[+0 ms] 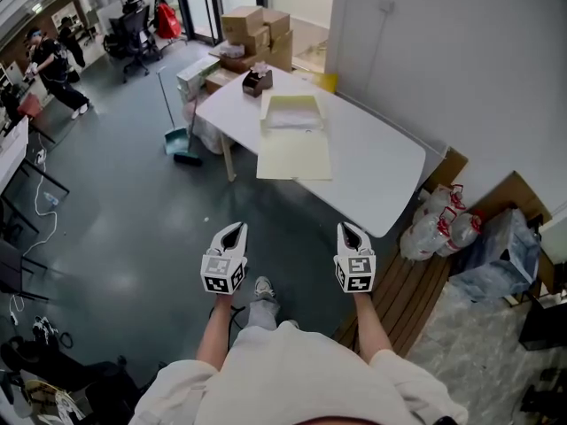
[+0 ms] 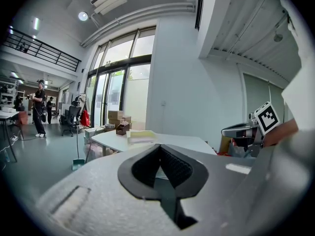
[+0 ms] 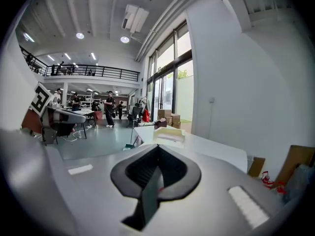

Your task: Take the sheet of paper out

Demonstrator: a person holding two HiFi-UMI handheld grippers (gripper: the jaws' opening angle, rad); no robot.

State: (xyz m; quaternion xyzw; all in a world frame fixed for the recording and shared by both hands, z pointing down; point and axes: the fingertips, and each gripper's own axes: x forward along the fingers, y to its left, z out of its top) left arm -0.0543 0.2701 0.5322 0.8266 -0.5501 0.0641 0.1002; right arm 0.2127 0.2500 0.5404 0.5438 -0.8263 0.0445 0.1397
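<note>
The left gripper (image 1: 237,229) and right gripper (image 1: 347,229) are held side by side above the floor, short of the counter, each with its jaws brought together on nothing. Farther off, a pale yellow folder (image 1: 294,156) is laid open on the white counter (image 1: 381,175), and a whitish sheet of paper (image 1: 291,119) is seen in its far half, with no writing legible. Cardboard boxes (image 1: 257,27) are stacked beyond.

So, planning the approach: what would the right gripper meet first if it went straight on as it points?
Likely the near edge of the white table; the way up to it looks free. The pale yellow folder lies further along, though depth is unclear.
</note>
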